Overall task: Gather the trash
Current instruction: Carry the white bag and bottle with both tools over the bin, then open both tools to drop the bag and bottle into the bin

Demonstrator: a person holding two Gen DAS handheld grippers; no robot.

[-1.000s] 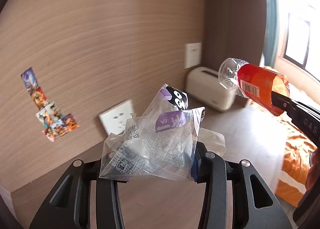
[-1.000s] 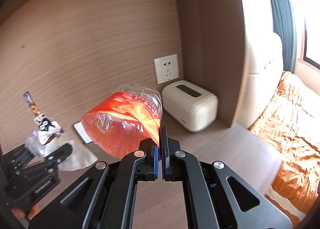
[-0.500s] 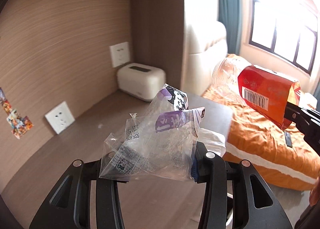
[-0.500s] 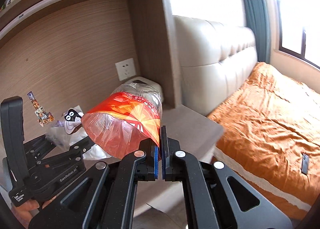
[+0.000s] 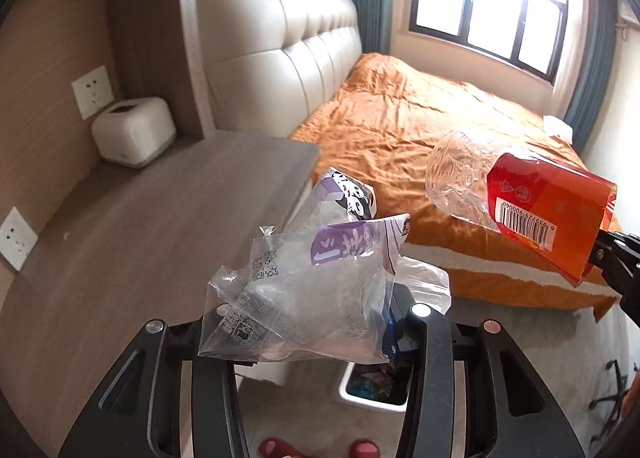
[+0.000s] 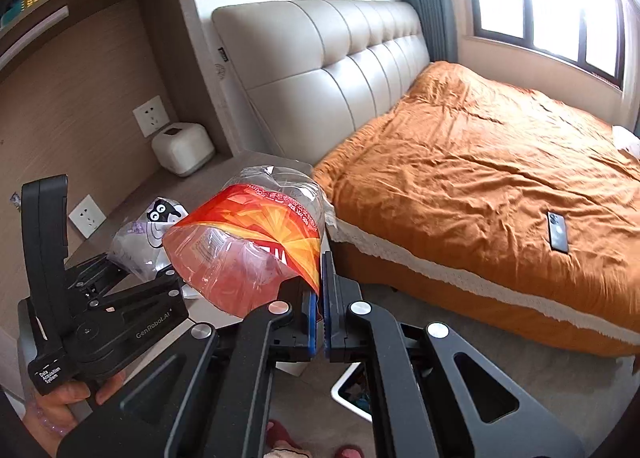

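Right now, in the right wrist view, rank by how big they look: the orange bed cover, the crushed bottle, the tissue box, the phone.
1. orange bed cover
2. crushed bottle, enlarged by nearness to the camera
3. tissue box
4. phone

Clear wrapper (image 5: 304,298) with purple patch, black print; clear bottle (image 6: 248,246) with red-orange starburst label; orange bedspread (image 6: 480,185); white bin (image 5: 372,398).

A wooden desk top (image 5: 168,201) runs along the wall, with a white tissue box (image 5: 134,131) standing at its far end beside the headboard. The bed (image 6: 480,161), spread with an orange cover, carries a dark phone (image 6: 558,232) lying flat near its edge. On the grey floor (image 6: 460,342) a white bin (image 5: 374,386) stands beside the desk.
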